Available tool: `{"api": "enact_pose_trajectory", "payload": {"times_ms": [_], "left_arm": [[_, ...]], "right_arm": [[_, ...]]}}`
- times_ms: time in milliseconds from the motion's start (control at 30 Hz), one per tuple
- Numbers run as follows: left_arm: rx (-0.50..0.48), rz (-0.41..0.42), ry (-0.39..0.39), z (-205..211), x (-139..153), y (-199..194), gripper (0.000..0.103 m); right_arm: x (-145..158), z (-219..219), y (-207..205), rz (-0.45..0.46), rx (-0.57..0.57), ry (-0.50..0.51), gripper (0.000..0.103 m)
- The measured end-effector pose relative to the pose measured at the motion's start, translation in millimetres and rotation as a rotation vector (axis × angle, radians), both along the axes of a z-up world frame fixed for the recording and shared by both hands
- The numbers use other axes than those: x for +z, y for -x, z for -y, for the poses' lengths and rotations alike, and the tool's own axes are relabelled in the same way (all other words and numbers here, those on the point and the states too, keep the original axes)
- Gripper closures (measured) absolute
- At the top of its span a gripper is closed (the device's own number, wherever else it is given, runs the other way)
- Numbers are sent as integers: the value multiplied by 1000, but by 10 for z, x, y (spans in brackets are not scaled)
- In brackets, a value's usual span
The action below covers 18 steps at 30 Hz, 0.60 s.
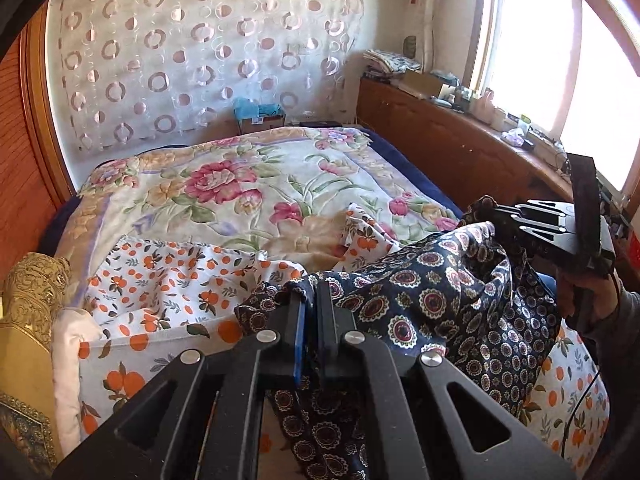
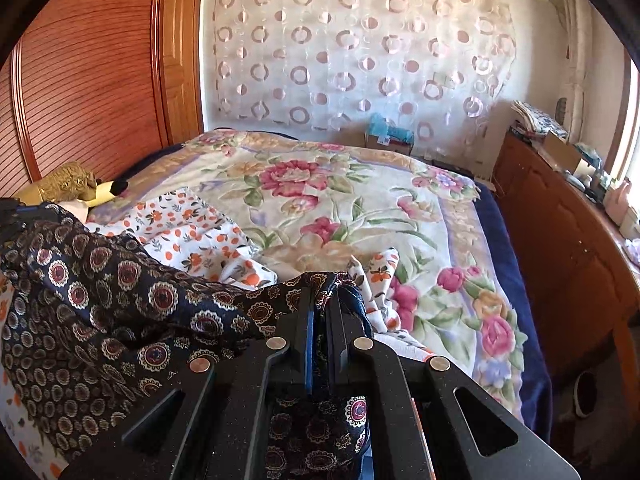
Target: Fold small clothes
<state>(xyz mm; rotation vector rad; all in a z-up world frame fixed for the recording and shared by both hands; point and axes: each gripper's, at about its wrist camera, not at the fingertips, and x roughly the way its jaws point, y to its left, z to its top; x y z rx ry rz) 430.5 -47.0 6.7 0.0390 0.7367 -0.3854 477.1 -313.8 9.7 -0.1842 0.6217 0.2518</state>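
Dark medallion-print garment (image 1: 432,300): slung over the bed (image 1: 248,184), one edge clenched in the left claw (image 1: 311,300), another in the right claw (image 2: 322,300). Orange-print cloth (image 1: 168,276) at 9 o'clock. Advice: keep edges level and taut.

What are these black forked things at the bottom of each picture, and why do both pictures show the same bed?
They are no robot: a person holds a hand tool with two jaws in each hand, and a camera on each tool looks along them. One picture is from the left gripper, the other from the right gripper. Both are shut on one dark patterned garment, stretched between them. The left view also shows the right tool and the person's hand. Below lie an orange-print cloth and a floral blanket on the bed.
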Motion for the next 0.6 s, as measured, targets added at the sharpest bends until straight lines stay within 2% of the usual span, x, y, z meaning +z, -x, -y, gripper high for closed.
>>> {"api": "enact_pose_trajectory", "payload": {"times_ms": [33,100,167,200,433,467,533,567,600], "left_arm": [[-2,1,-7,20,3,-3,96],[-10,8,-9,50,19,32,76],[-18,16,-9,72,49,84,69],[-20,18,-11,79,60,96,63],[-22,31,-41,105,107,179,57],[-13,41,-37,80,128,185,53],[9,66,-22,12,174,206,33],[22,77,-12,-31,204,211,18],[33,87,4,-94,242,215,17]], "right_arm": [[10,2,-2,-2,-1,1,99],[13,-5,-26,-5,-4,3,99],[31,-4,-43,-8,-7,-1,99],[34,1,-61,-9,-6,-2,99],[53,-30,-118,2,-5,8,99],[53,-37,-130,2,-7,13,99],[27,-46,-165,-3,-10,22,99],[14,-50,-187,-5,-13,24,99],[8,-54,-204,-9,-14,24,99]]}}
